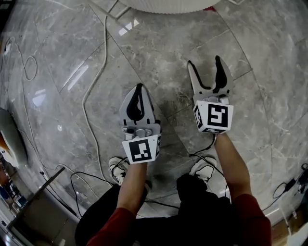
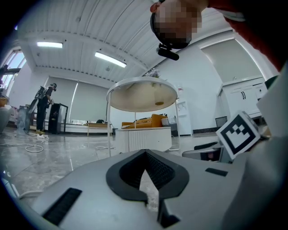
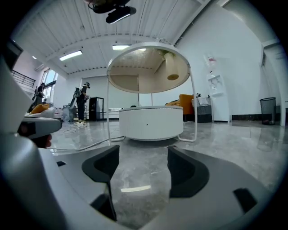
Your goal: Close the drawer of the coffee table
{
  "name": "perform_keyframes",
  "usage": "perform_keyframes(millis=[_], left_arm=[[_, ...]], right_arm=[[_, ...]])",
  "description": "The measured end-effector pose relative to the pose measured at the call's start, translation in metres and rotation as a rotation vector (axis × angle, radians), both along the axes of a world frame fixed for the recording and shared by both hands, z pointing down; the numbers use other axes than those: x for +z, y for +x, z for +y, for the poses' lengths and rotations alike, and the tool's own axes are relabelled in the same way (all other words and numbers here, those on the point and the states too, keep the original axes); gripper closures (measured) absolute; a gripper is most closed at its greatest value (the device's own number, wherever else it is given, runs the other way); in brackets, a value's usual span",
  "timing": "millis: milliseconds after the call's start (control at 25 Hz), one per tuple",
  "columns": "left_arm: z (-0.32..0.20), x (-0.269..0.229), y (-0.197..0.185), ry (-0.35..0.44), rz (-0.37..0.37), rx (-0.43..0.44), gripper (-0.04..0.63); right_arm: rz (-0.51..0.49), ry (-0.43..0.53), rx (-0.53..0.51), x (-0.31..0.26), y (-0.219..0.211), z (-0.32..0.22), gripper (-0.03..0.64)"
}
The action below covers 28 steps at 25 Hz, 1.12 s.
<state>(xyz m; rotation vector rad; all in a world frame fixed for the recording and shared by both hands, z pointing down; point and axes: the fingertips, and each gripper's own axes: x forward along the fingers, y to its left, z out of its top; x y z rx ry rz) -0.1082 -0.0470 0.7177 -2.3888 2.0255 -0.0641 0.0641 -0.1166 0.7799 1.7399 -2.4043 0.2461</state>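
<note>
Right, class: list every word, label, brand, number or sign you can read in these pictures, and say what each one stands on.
No readable text anywhere.
On the left gripper, the marker cube: a black-and-white square pattern, no letters.
On the right gripper, its marker cube: the same kind of pattern, no letters.
On the white wall, a small wall sign: too small to read.

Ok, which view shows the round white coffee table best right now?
The right gripper view: the round white coffee table stands whole and centred beyond the open jaws. The left gripper view shows it smaller, its base hidden behind shut jaws. The head view catches only its rim at the top edge.
</note>
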Motion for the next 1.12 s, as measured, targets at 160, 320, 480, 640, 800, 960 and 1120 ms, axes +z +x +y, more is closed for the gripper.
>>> perform_keyframes(millis=[160, 320, 480, 640, 800, 960, 1120], left_arm=[[0.009, 0.008, -0.004, -0.033, -0.003, -0.006, 0.583], [0.018, 0.011, -0.006, -0.052, -0.003, -0.002, 0.583], [0.024, 0.011, -0.007, -0.050, -0.009, 0.001, 0.583], [0.026, 0.012, -0.004, -0.056, -0.008, 0.005, 0.583], [0.026, 0.003, 0.001, -0.022, -0.002, 0.028, 0.583], [0.028, 0.003, 0.000, -0.034, -0.014, 0.025, 0.583], [0.027, -0.005, 0.001, -0.002, -0.009, 0.030, 0.583]], right_arm=[[0.000, -0.023, 0.000, -0.002, 0.014, 0.044, 0.287], [0.001, -0.058, 0.013, 0.001, 0.025, 0.077, 0.287], [0.007, -0.059, 0.018, 0.000, 0.029, 0.088, 0.287], [0.011, -0.042, 0.021, -0.006, 0.032, 0.087, 0.288], [0.032, -0.036, 0.010, -0.009, 0.030, 0.085, 0.289], [0.037, -0.032, -0.003, -0.014, 0.027, 0.083, 0.393], [0.061, -0.005, -0.003, -0.019, 0.025, 0.084, 0.556]])
